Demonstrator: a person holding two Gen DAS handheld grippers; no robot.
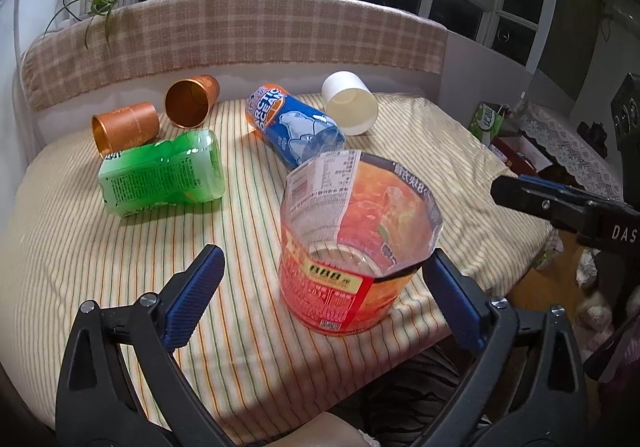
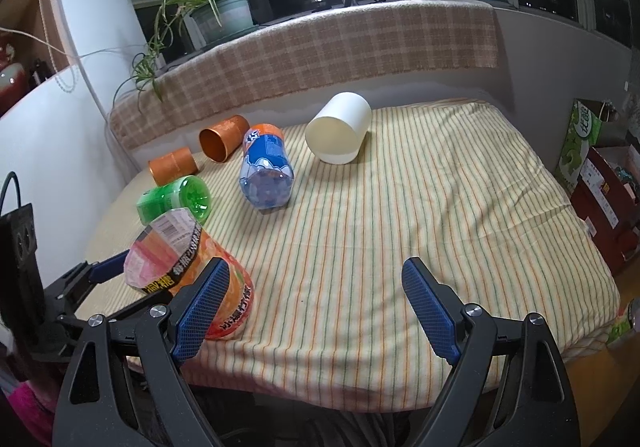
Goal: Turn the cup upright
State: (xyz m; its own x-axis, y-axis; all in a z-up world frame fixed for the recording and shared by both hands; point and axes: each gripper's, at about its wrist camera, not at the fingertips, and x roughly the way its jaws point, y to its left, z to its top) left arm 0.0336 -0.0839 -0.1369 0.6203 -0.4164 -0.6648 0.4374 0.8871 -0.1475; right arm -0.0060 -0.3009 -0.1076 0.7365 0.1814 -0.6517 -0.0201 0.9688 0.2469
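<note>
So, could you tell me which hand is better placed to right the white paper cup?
The right gripper: the white paper cup lies ahead of its open fingers, farther right than the left gripper.

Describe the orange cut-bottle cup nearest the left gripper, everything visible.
The orange cup is a cut-off clear plastic bottle with an orange printed label. It stands upright, open end up and empty, on the striped cloth near the front edge. The open left gripper straddles it; contact with either finger is unclear.
</note>
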